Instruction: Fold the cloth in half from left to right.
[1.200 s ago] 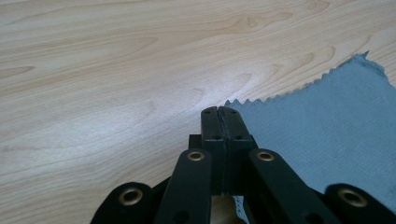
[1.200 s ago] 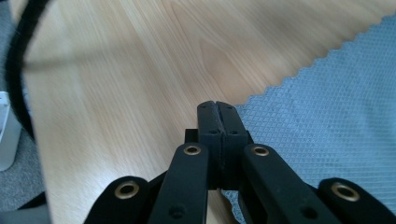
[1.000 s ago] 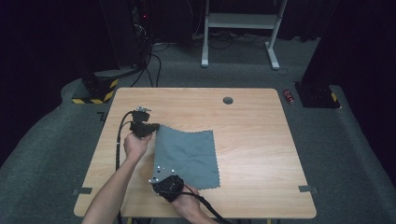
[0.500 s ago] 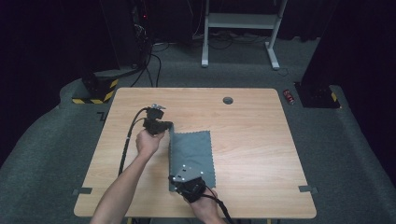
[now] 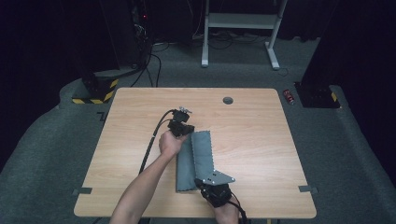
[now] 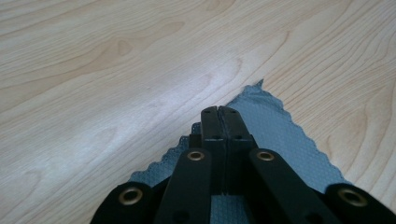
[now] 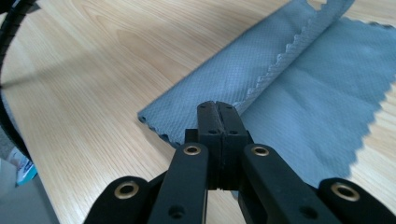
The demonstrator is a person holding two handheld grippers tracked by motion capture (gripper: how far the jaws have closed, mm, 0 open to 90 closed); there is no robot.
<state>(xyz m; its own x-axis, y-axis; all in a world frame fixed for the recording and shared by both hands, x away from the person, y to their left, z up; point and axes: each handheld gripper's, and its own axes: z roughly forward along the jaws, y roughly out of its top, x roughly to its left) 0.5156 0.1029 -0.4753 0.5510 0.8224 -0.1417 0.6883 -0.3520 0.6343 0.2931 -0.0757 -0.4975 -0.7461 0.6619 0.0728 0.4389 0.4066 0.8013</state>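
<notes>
Cloth: a thin grey-blue woven cloth with pinked, zigzag edges point(image 5: 195, 161) lay near the middle of the near half of the table, one side turned over onto the other in a loose fold.
Left gripper: the left gripper point(image 6: 218, 112) had its black jaws pressed together, apparently pinching the cloth's far corner, though the cloth between the pads was not visible.
Right gripper: the right gripper point(image 7: 217, 108) likewise had its jaws together at the near edge of the cloth; whether fabric was caught between them could not be told.
Handling: the cloth looked light, limp and non-fragile; it would likely drape and slide easily on smooth wood.
Where to hold: corners or the scalloped edge seemed best.
Surface: a pale wood-grain tabletop point(image 5: 261, 121) with a small round grommet point(image 5: 228, 100).
Room: dark, grey carpet, a white metal frame point(image 5: 238, 21) behind.
</notes>
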